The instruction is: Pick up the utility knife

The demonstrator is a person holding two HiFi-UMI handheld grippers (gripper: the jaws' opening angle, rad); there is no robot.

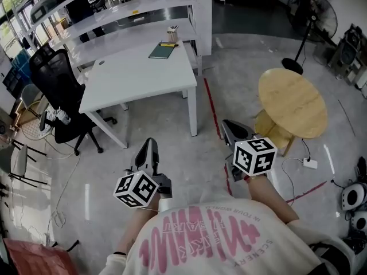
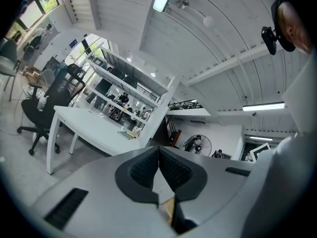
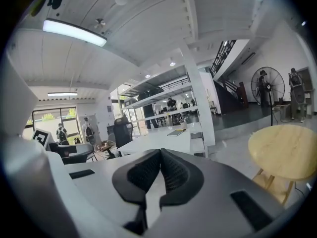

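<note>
A white desk point(image 1: 137, 76) stands ahead across the grey floor. At its far corner a small yellow object point(image 1: 168, 44) lies beside a green notebook point(image 1: 162, 52); it is too small to tell whether it is the utility knife. My left gripper point(image 1: 150, 144) and right gripper point(image 1: 229, 125) hang over the floor, well short of the desk, both pointing toward it. In the left gripper view the left gripper point(image 2: 159, 150) is shut, with nothing between the pads. The right gripper point(image 3: 160, 152) is likewise shut and empty. The desk point(image 3: 158, 140) shows beyond its jaws.
A black office chair point(image 1: 57, 90) stands left of the desk. A round wooden table point(image 1: 292, 102) is at the right, with a standing fan point(image 1: 304, 16) behind it. A small holder point(image 1: 172, 34) sits by the notebook. White shelving point(image 1: 132, 10) backs the desk.
</note>
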